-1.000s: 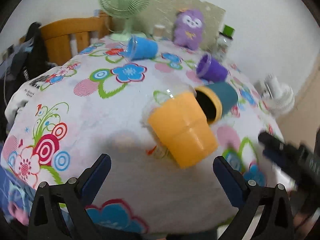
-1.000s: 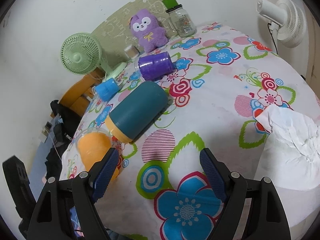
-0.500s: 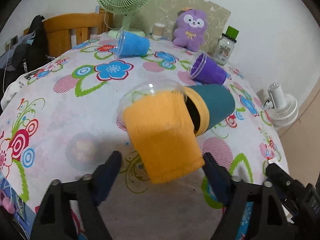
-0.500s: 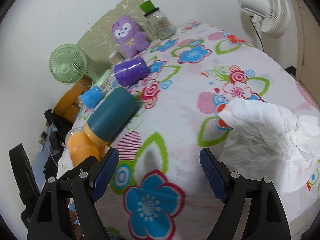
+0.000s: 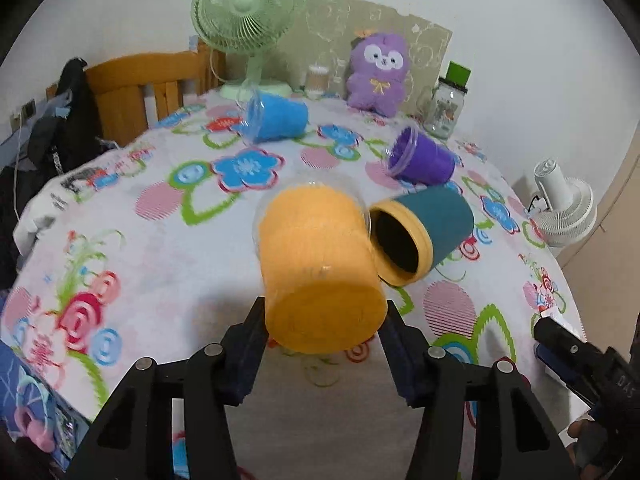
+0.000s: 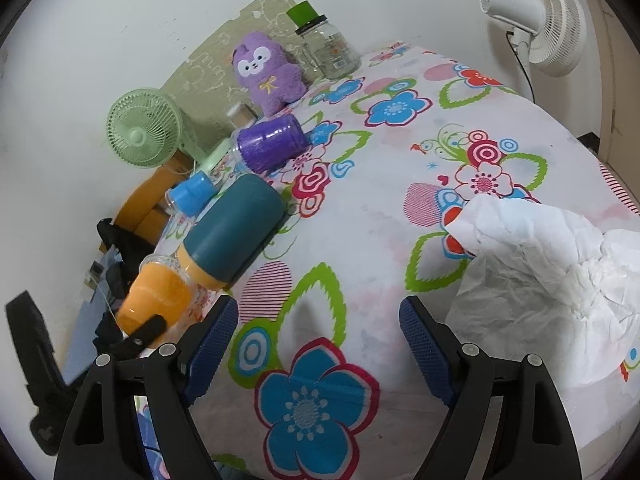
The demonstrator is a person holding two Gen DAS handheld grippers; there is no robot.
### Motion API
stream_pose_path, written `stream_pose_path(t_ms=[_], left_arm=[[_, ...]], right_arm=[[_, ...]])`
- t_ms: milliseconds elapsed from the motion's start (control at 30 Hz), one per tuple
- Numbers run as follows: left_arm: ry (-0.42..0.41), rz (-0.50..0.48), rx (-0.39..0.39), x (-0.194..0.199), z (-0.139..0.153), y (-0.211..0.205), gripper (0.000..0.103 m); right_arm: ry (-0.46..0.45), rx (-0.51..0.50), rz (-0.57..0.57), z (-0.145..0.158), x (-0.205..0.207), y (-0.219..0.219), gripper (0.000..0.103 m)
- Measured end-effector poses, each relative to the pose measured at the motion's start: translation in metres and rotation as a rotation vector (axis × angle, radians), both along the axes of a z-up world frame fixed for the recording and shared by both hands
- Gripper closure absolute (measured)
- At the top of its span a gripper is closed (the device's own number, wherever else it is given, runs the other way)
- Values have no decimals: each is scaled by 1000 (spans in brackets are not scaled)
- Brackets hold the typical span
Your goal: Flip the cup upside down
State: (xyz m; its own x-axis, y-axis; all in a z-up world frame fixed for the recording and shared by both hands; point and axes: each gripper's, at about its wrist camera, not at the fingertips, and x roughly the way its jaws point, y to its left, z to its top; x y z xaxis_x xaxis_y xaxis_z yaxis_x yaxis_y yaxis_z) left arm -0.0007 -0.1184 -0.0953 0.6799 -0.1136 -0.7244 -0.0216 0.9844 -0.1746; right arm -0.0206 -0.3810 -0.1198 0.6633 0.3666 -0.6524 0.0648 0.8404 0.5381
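Note:
An orange cup (image 5: 320, 268) lies on its side on the flowered tablecloth (image 5: 120, 224), its base toward me. My left gripper (image 5: 322, 344) has closed its blue pads on the base of this cup. In the right wrist view the orange cup (image 6: 154, 300) sits at the left with a left finger on it. A teal cup with a yellow rim (image 5: 424, 232) lies on its side touching the orange one. My right gripper (image 6: 318, 340) is open and empty above the cloth.
A blue cup (image 5: 276, 118) and a purple cup (image 5: 422, 156) lie on their sides farther back. A green fan (image 5: 248, 12), purple plush (image 5: 378, 72) and glass jar (image 5: 446, 106) stand at the back. Crumpled white paper (image 6: 552, 280) lies at the right. A white fan (image 6: 536, 20) stands beyond the table.
My left gripper moved forward to the orange cup and closed its fingers on the cup's base. My right gripper stayed open and shifted only slightly.

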Motion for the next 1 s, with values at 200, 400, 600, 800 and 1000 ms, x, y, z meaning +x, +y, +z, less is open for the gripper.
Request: stream_pose_path(t_ms=[200, 400, 600, 800, 1000], left_arm=[[-71, 9, 37, -11, 30, 18, 48], [-81, 13, 44, -15, 40, 29, 49], [-93, 9, 40, -21, 49, 35, 49], [-109, 19, 39, -21, 56, 41, 49], [-122, 30, 25, -15, 60, 44, 49]], right_arm=[[-7, 6, 24, 2, -1, 12, 18], [-24, -5, 68, 11, -1, 30, 18], [-36, -15, 108, 18, 1, 46, 18], [-46, -20, 140, 24, 2, 59, 18], [-55, -28, 148, 29, 4, 63, 18]])
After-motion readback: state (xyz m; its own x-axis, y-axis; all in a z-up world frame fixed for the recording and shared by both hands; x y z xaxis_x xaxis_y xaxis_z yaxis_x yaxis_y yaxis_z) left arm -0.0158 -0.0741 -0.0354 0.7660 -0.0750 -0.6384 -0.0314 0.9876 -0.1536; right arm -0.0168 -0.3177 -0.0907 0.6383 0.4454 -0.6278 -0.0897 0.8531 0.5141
